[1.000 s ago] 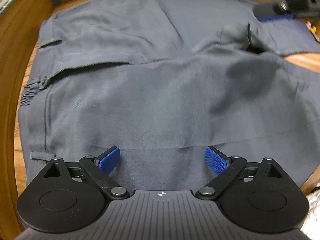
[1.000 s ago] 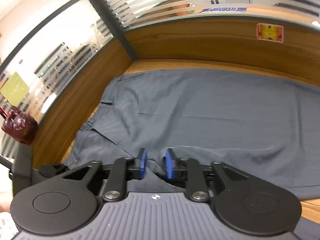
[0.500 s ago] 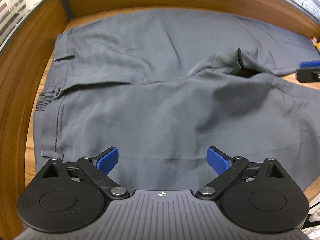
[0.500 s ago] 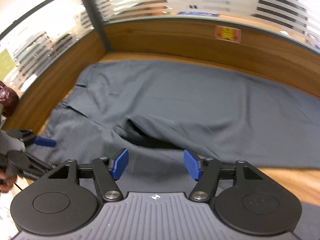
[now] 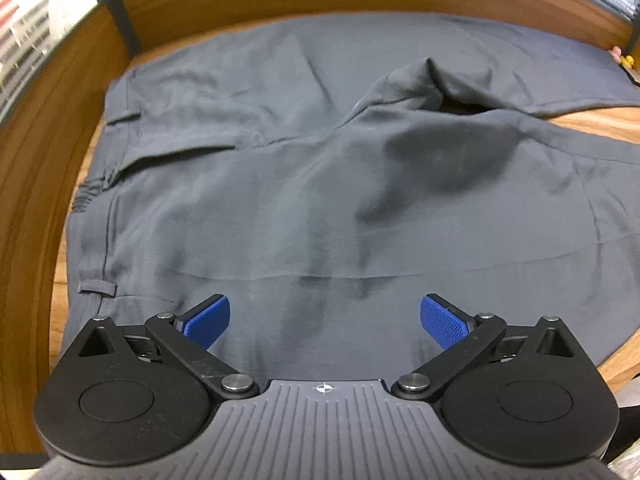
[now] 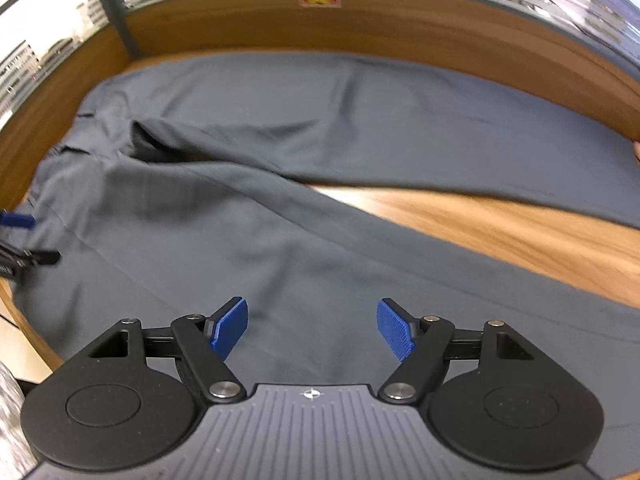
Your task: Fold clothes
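Note:
Grey trousers [image 5: 280,184] lie spread on a wooden table, waistband at the left, legs running right. A raised fold stands at the crotch [image 5: 424,80]. My left gripper [image 5: 324,320] is open and empty above the near leg by the waist. In the right wrist view the trousers [image 6: 248,240] show both legs splitting apart with bare wood between them. My right gripper [image 6: 312,328] is open and empty over the near leg. The left gripper's fingertips [image 6: 18,220] show at the left edge of that view.
The wooden table [image 6: 460,216] has a raised wooden rim [image 6: 360,28] along the back and left. A dark post [image 5: 120,20] stands at the back left corner. The table's near edge [image 5: 624,364] shows at the right.
My right gripper let go of the crotch fabric, opened, and drew back to the right along the near leg. The left gripper lifted back slightly and stays open.

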